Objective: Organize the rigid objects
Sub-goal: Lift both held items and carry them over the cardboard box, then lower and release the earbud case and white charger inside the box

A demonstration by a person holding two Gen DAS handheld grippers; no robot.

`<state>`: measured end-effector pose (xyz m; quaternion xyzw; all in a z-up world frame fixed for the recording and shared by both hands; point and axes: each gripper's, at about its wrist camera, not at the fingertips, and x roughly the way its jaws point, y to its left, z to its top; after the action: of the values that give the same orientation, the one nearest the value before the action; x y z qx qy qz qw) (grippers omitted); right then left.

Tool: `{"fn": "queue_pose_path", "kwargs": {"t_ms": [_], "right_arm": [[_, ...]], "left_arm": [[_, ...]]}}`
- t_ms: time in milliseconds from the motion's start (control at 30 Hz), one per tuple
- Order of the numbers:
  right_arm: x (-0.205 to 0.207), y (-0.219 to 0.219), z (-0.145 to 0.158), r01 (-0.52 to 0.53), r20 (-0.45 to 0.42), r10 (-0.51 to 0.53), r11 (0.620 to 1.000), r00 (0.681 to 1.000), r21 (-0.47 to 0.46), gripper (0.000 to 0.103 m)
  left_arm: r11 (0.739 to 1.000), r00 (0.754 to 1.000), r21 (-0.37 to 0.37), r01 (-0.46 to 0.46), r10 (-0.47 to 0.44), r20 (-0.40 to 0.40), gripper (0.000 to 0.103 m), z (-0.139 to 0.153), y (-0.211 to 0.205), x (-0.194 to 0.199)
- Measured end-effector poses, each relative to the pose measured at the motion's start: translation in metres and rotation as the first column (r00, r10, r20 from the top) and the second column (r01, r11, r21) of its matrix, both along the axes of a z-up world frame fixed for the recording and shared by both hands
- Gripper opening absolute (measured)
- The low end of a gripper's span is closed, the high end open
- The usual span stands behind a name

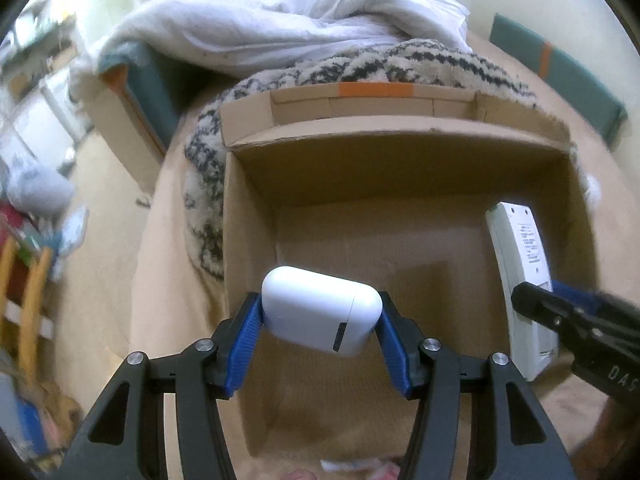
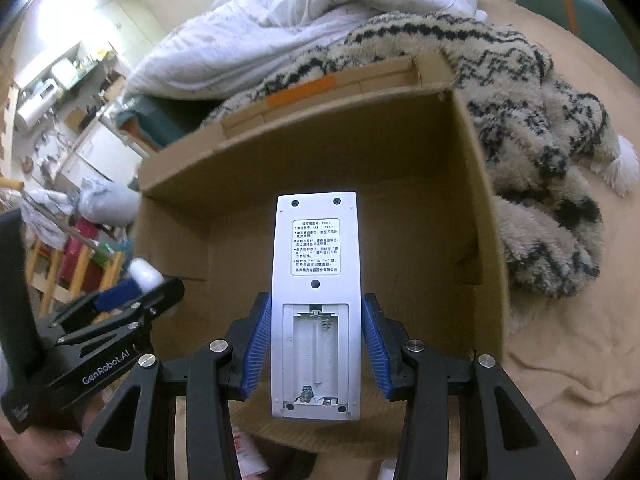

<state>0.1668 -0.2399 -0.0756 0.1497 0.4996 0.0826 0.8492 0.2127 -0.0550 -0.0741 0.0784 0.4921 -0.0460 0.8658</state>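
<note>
My left gripper (image 1: 320, 316) is shut on a white earbud case (image 1: 320, 314) and holds it over the open cardboard box (image 1: 248, 208). My right gripper (image 2: 316, 336) is shut on a white remote control (image 2: 316, 300), held back side up with its battery bay open, also over the box (image 2: 472, 184). The remote (image 1: 520, 264) and the right gripper (image 1: 560, 320) show at the right of the left wrist view. The left gripper (image 2: 132, 292) with the case (image 2: 146, 276) shows at the left of the right wrist view. The box floor looks bare.
The box sits on a tan bed sheet (image 2: 560, 380). A black-and-cream fuzzy blanket (image 2: 532, 120) lies behind and to the right of it, with a white duvet (image 1: 280, 20) beyond. Cluttered floor and wooden furniture (image 1: 28, 300) lie to the left.
</note>
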Motion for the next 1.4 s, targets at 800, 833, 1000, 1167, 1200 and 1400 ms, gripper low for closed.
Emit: {"fn": "queue_pose_path", "kwargs": {"t_ms": [800, 833, 1000, 1167, 1200, 1400], "right_arm": [[0.021, 0.012, -0.040, 0.025, -0.127, -0.037, 0.995, 0.991, -0.094, 0.047], [0.021, 0.012, -0.039, 0.025, -0.127, -0.037, 0.995, 0.991, -0.095, 0.047], [0.020, 0.013, -0.037, 0.032, -0.112, -0.043, 0.994, 0.993, -0.100, 0.047], [0.018, 0.015, -0.025, 0.031, -0.050, -0.037, 0.993, 0.998, -0.117, 0.048], [0.018, 0.015, -0.025, 0.030, -0.047, -0.035, 0.993, 0.998, -0.114, 0.053], [0.021, 0.012, -0.021, 0.040, -0.039, -0.043, 0.997, 0.998, -0.067, 0.068]], "left_arm": [[0.999, 0.999, 0.043, 0.019, -0.018, -0.027, 0.053, -0.031, -0.012, 0.004], [0.999, 1.000, 0.040, 0.018, -0.017, -0.026, 0.053, -0.031, -0.012, 0.004], [0.999, 1.000, 0.041, 0.017, -0.016, -0.021, 0.054, -0.031, -0.011, 0.003], [0.999, 1.000, 0.042, 0.015, -0.015, -0.019, 0.054, -0.031, -0.011, 0.003], [0.999, 1.000, 0.042, 0.016, -0.015, -0.018, 0.054, -0.031, -0.011, 0.003], [0.999, 1.000, 0.050, 0.019, -0.018, -0.015, 0.054, -0.031, -0.012, 0.003]]}}
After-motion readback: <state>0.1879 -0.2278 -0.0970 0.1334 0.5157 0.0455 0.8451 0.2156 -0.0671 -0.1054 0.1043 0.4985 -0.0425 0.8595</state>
